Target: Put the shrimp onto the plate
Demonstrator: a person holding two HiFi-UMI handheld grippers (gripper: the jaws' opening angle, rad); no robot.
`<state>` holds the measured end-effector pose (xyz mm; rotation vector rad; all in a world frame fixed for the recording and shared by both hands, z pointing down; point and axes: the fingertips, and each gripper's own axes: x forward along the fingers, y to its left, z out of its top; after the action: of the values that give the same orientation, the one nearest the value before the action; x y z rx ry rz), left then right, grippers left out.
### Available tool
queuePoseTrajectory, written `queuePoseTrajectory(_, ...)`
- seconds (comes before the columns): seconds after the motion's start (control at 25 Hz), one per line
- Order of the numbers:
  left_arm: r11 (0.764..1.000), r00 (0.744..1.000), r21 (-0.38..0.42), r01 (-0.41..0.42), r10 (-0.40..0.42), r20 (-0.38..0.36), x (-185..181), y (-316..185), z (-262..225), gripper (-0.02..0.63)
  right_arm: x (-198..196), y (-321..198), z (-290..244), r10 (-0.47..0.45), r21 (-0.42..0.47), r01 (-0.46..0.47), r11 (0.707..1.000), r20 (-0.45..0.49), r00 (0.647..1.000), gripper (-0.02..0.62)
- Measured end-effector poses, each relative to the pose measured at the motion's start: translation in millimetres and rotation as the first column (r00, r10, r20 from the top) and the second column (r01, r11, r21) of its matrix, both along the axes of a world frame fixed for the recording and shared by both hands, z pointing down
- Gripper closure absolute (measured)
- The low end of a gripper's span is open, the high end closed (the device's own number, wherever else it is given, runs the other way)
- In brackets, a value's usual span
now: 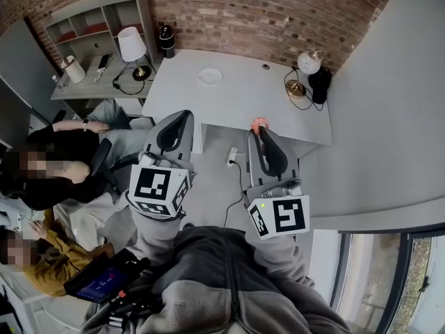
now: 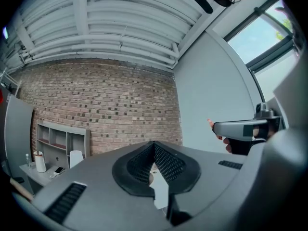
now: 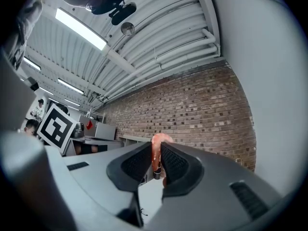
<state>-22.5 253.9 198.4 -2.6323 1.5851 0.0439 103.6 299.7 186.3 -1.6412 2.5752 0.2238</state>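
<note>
Shrimp (image 3: 157,141), small, curled and pink-orange, sits nipped between the black ribbed pads of our right gripper (image 3: 157,153). Its bent back pokes up past the fingertips, and the jaws are clenched on its sides.

From the head view we see that gripper raised in front of us, with the shrimp showing against the near edge of the pale grey rectangular table (image 1: 236,106). The small round white plate (image 1: 210,76) lies on the far half of that table with nothing on it. It is well apart from the shrimp and off to its left.

Our left gripper (image 2: 154,147) is up beside the right one at about the same height. Its pads meet at the tips and hold nothing between them.

At the table's far left corner stands a dark bottle (image 1: 167,40). A lamp with a round white globe (image 1: 309,62) sits at the far right corner, just beside a black object we cannot identify.

A red brick wall (image 1: 264,12) runs behind the table. To the left of the table, a lamp with a white shade (image 1: 130,45) stands on a lower grey desk. Two seated people are at the left edge of the head view.
</note>
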Motion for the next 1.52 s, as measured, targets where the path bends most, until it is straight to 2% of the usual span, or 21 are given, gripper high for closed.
queuePoseTrajectory(0.28, 0.999, 1.0, -0.034, 0.012, -0.012, 0.011, 23.4, 0.7, 27.0, 0.601, 17.1, -0.1, 24.5, -0.043, -0.024, 0.043, 0.999, 0.009, 0.999, 0.538)
queuePoseTrajectory(0.88, 0.995, 1.0, -0.095, 0.026, -0.024, 0.015, 33.8, 29.1, 44.3, 0.601, 25.8, 24.1, 38.3, -0.081, -0.068, 0.081, 0.994, 0.01, 0.997, 0.538)
queuePoseTrajectory(1.16, 0.996, 1.0, -0.084, 0.002, -0.001, 0.016, 30.5, 1.8, 45.9, 0.601, 16.7, -0.1, 42.3, -0.062, -0.06, 0.06, 0.996, -0.035, 0.997, 0.537)
queuePoseTrajectory(1.52, 0.997, 0.999, -0.06, -0.048, 0.048, 0.002, 30.5, -65.1, 41.8, 0.601, 6.1, -61.3, 42.0, -0.028, -0.047, 0.024, 0.999, -0.102, 0.994, 0.537)
